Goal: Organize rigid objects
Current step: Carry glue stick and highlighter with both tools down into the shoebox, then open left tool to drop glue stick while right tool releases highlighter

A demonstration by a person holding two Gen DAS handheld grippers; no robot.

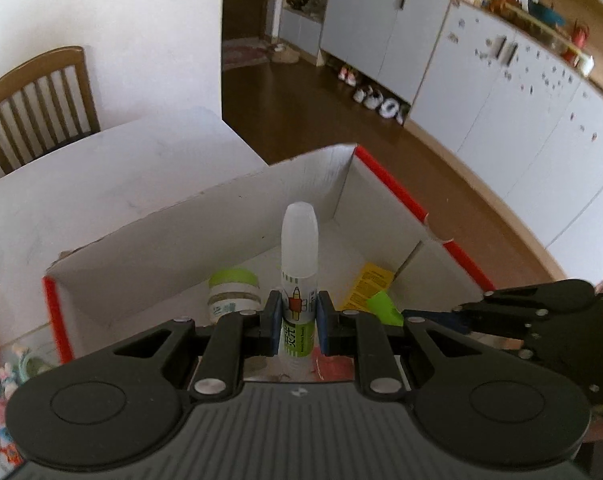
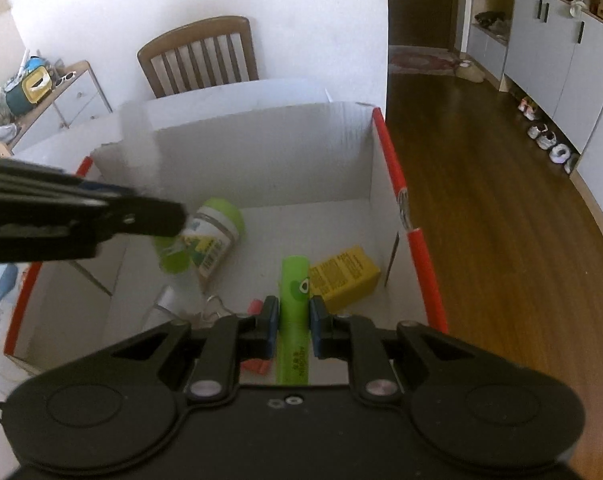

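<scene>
My left gripper [image 1: 298, 312] is shut on a glue bottle [image 1: 299, 240] with a frosted white cap and a green-and-white label. It holds the bottle upright over a white cardboard box [image 1: 389, 178] with red edges. My right gripper [image 2: 294, 316] is shut on a lime-green stick [image 2: 294, 280], low inside the same box [image 2: 261, 160]. On the box floor lie a green-lidded jar [image 2: 213, 236] on its side, a yellow carton [image 2: 345, 276] and a small red object [image 2: 255, 366]. The left gripper [image 2: 173, 220] reaches in blurred from the left in the right wrist view.
The box stands on a white table [image 1: 121, 168] with a wooden chair [image 2: 197, 56] behind it. To the right, wood floor [image 2: 501, 220] runs to grey cabinets [image 1: 501, 92] with shoes below them. A cluttered low cabinet [image 2: 33, 84] stands far left.
</scene>
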